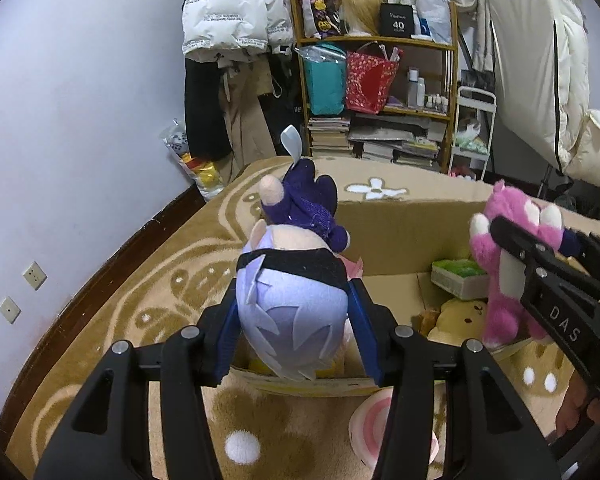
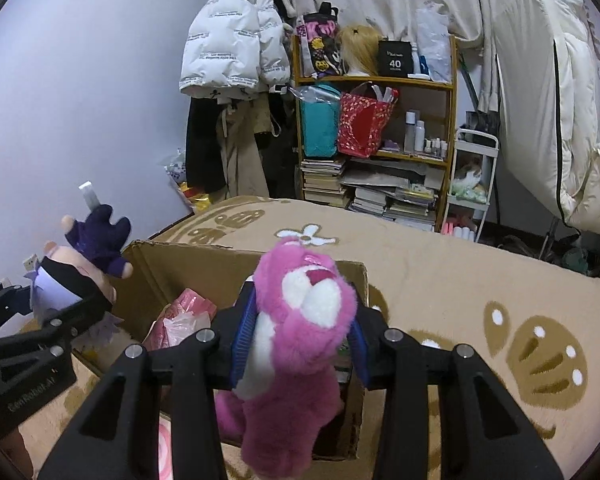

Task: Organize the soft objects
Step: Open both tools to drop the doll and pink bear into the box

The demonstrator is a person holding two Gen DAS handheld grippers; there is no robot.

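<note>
Pink bear (image 2: 296, 340) sits squeezed in my right tongs (image 2: 300, 340); my left tongs (image 1: 292, 320) squeeze the purple doll (image 1: 292, 308), box (image 1: 400, 220) just ahead.

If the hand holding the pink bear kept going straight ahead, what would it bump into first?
Probably the cardboard box. The right gripper, shut on the pink bear, points down and forward over the open box, so the bear would likely meet its far wall or the things inside first, though depth is hard to judge.

Lilac-haired doll (image 1: 292, 320) with purple outfit, head nearest the camera, held above the open cardboard box (image 1: 400, 216). Pink bear (image 2: 300, 344) likewise held over it.
</note>
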